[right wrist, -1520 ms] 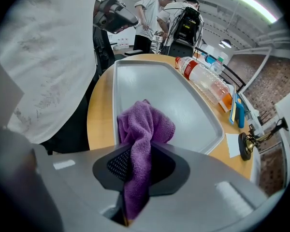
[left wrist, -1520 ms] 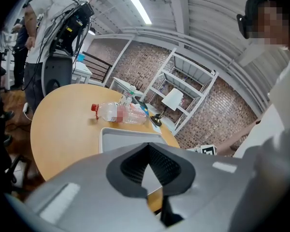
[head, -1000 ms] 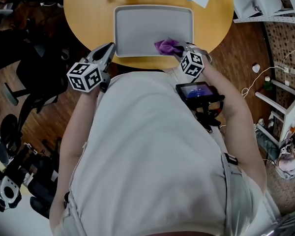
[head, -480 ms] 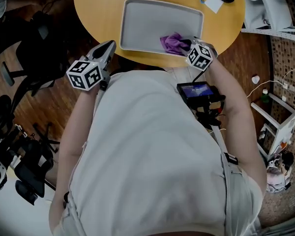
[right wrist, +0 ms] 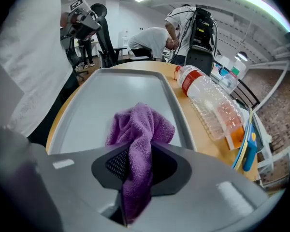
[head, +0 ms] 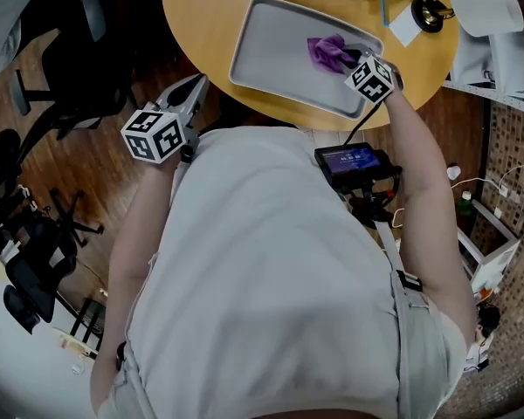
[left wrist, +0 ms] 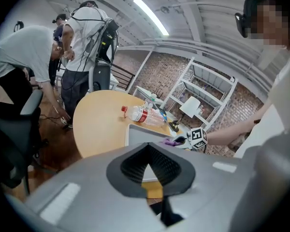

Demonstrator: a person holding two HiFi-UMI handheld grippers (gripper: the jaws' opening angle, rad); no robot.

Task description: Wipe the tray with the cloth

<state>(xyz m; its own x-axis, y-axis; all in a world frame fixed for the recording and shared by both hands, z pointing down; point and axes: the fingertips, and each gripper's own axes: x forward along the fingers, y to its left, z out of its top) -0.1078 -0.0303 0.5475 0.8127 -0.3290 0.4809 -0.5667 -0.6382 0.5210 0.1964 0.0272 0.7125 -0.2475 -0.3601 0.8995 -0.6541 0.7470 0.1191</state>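
The right gripper's [right wrist: 137,154] jaws are clamped on a purple cloth [right wrist: 141,125] and have just been closing a little further, the fabric bunched between them and trailing back through the gap. The left gripper's [left wrist: 147,148] jaws meet at their tips with nothing between them. In the head view the right arm reaches forward, nearly straight, across the near long rim of the grey tray [head: 269,52] towards its right end. The forearm is bare, and the wrist is bent so that the gripper points steeply down into the tray, its marker cube [head: 369,78] just above the near rim. The cloth sits inside the tray close to the right end wall, its loose folds lying on the tray floor ahead of the jaws; the part of the tray to its left is bare. The left arm is bent at the elbow and held close to the body. Its gripper is well off the tray's near left corner, out past the edge of the round wooden table [head: 201,16] and above the floor, angled slightly downward with its tips aimed towards the tray. A clear plastic bottle [right wrist: 210,108] lies on its side just outside the tray's far rim.
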